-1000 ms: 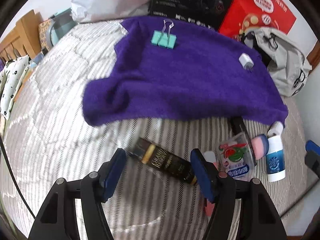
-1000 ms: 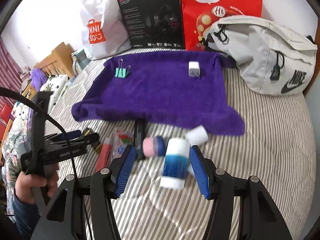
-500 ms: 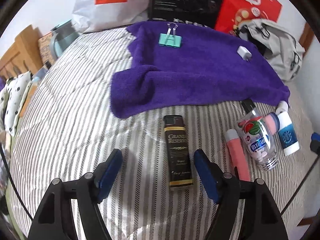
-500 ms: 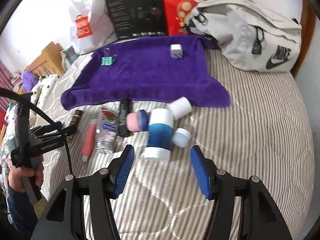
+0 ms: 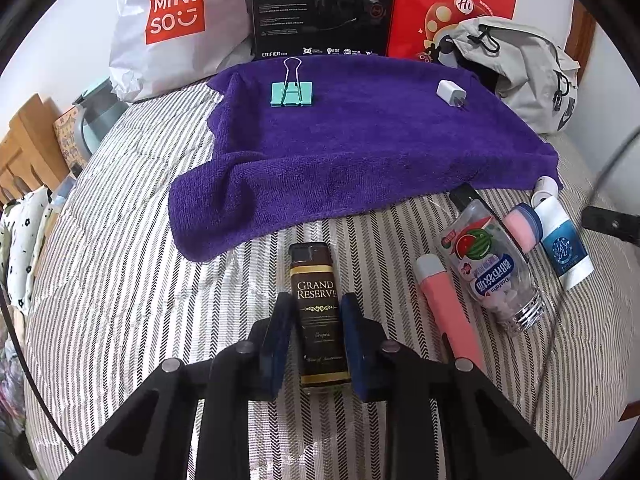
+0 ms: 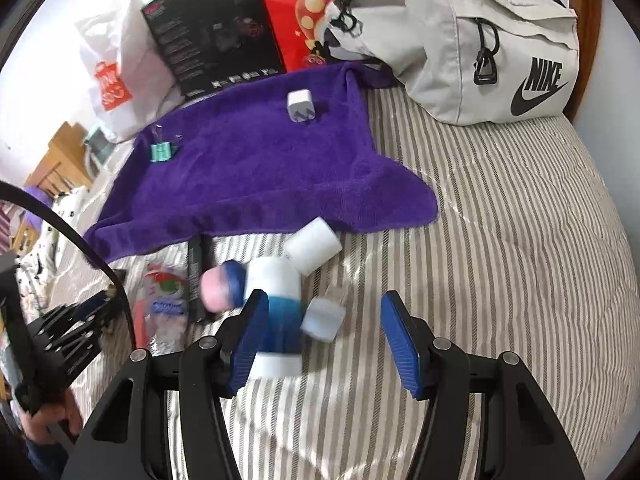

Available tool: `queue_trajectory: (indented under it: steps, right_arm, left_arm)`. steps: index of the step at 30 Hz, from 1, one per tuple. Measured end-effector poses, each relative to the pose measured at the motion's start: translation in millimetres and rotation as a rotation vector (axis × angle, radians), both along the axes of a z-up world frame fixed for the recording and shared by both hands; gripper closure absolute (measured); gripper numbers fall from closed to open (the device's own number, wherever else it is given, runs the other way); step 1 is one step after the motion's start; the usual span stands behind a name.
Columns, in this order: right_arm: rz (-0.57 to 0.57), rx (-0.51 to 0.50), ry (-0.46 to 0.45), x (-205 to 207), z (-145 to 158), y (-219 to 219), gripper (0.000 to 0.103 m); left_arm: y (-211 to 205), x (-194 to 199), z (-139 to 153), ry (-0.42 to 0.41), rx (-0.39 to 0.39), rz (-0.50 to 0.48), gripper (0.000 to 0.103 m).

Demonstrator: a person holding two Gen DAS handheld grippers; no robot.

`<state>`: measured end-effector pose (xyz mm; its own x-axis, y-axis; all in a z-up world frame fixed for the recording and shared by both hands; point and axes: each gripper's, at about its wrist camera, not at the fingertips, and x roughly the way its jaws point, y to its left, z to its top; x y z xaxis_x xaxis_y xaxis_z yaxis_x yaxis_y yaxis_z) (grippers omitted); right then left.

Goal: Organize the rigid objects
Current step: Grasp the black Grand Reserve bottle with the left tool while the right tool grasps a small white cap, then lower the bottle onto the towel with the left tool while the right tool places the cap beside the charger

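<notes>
A dark "Grand Reserve" lighter [image 5: 318, 312] lies on the striped bedspread [image 5: 120, 280], and my left gripper [image 5: 316, 302] is shut on it, pads pressed to both long sides. To its right lie a pink tube [image 5: 444, 308], a clear watermelon-label bottle [image 5: 486, 268], a pink-and-blue jar [image 5: 522, 226] and a blue-white bottle [image 5: 564, 248]. My right gripper [image 6: 324, 304] hangs open low over the blue-white bottle [image 6: 276, 320] and a small white cap [image 6: 322, 316], gripping neither. A teal binder clip [image 5: 292, 94] and a white charger plug [image 5: 450, 92] rest on the purple towel [image 5: 360, 140].
A white roll [image 6: 314, 246] and a black stick [image 6: 196, 264] lie at the towel's near edge. Behind the towel stand a Miniso bag [image 5: 172, 20], a black box [image 5: 320, 4] and a red bag [image 5: 452, 0]. A grey Nike bag [image 6: 480, 40] sits far right.
My left gripper has moved forward over the lighter and closed from wide open onto it. The right gripper has come lower and closer to the bottles, still open.
</notes>
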<state>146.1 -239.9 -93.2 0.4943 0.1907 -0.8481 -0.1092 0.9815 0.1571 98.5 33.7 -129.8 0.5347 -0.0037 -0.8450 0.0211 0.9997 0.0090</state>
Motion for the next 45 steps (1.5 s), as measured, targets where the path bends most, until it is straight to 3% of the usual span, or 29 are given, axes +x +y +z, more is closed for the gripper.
queue_trajectory:
  steps: [7,13,17,21,24,36,40,45]
  right_arm:
    - [-0.009,-0.041,0.016,-2,-10,-4,0.045]
    - [-0.025,-0.008,0.039,4,-29,-6,0.045]
    - [-0.026,-0.030,-0.005,2,-29,-1,0.047]
    - [0.005,-0.133,-0.019,0,-33,4,0.067]
    - [0.023,-0.130,-0.017,-2,-32,-3,0.078]
    - [0.054,-0.158,-0.060,1,-34,0,0.079]
    - [0.062,-0.120,-0.049,2,-34,-6,0.079]
    - [0.061,-0.043,-0.023,-5,-28,-14,0.079]
  left_arm:
    - [1,0,0,0.000,-0.003,-0.004,0.079]
    - [2,0,0,0.001,-0.008,-0.006,0.079]
    - [0,0,0,0.001,0.001,-0.005,0.079]
    - [0,0,0,-0.002,0.002,-0.005,0.079]
    - [1,0,0,-0.002,0.002,-0.009,0.079]
    - [1,-3,0,-0.026,-0.002,-0.015,0.079]
    - [3,-3,1,-0.022,-0.009,-0.020,0.080]
    - [12,-8,4,-0.006,-0.087,-0.028,0.081]
